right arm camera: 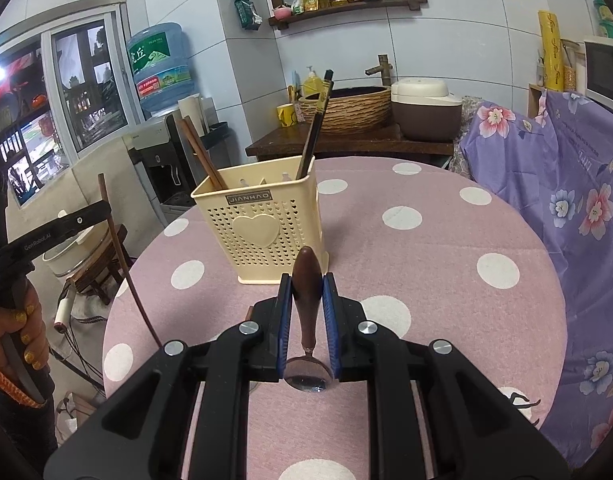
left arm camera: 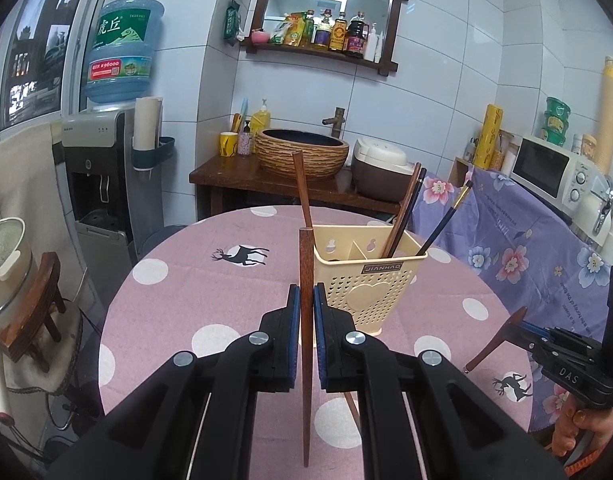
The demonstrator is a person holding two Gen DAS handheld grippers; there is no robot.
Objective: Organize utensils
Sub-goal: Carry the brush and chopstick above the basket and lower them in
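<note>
1. The left claw (left arm camera: pixel 305 300) pinches a brown wooden chopstick (left arm camera: pixel 305 280), held upright above the pink dotted tabletop (left arm camera: pixel 210 304).
2. The right claw (right arm camera: pixel 306 292) pinches a wooden-handled spoon (right arm camera: pixel 306 292), bowl toward the camera.
3. The cream utensil holder (right arm camera: pixel 258 224) stands just beyond, holding chopsticks.

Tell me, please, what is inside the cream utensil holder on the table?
Inside the cream utensil holder stand brown wooden chopsticks in one compartment and dark chopsticks in another. Their lower ends and the holder's bottom are hidden by its walls.
</note>
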